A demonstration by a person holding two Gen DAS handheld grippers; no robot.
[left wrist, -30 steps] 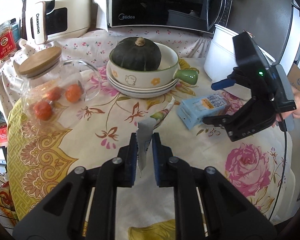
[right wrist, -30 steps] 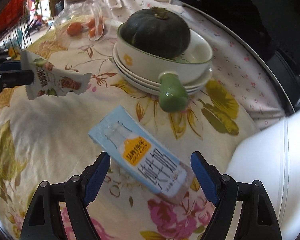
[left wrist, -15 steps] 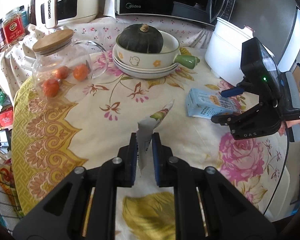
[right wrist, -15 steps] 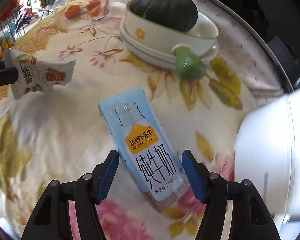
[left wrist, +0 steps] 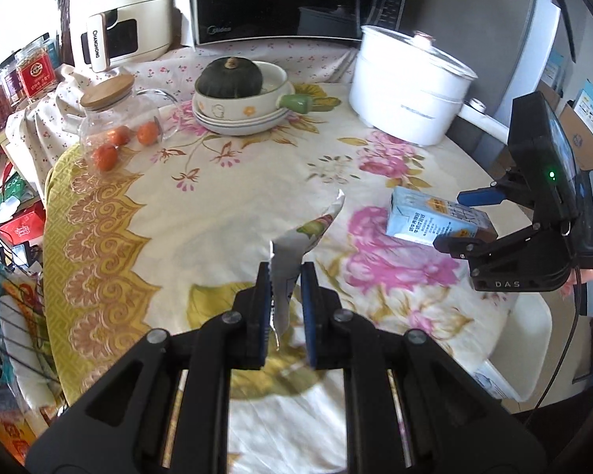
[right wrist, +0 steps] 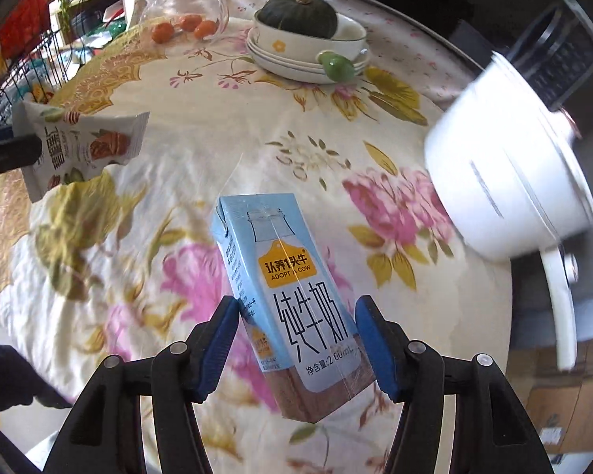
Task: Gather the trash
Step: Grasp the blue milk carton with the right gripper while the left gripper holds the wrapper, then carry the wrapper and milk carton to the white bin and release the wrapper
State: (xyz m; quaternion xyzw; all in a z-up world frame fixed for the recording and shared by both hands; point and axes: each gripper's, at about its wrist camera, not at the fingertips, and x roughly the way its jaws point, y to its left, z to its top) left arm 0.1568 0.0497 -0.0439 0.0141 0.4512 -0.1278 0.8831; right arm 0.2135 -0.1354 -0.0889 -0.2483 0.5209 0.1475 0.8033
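Note:
My left gripper [left wrist: 284,300] is shut on a white snack wrapper [left wrist: 302,243] and holds it above the floral tablecloth; the wrapper also shows at the left of the right wrist view [right wrist: 81,146]. My right gripper [right wrist: 296,331] is shut on a light blue milk carton [right wrist: 288,284] and holds it lifted off the table. In the left wrist view the carton [left wrist: 435,223] sits between the right gripper's blue pads [left wrist: 480,197] at the right.
A white electric pot [left wrist: 407,91] stands at the back right. A bowl with a dark green squash [left wrist: 233,77] sits on stacked plates at the back. A glass jar with oranges [left wrist: 118,126] is at the back left. A microwave [left wrist: 280,0] stands behind. Clutter lies off the table's left edge.
My right gripper closed on the milk carton and lifted it off the table. Both grippers drew back toward the table's near side, the left still holding the wrapper.

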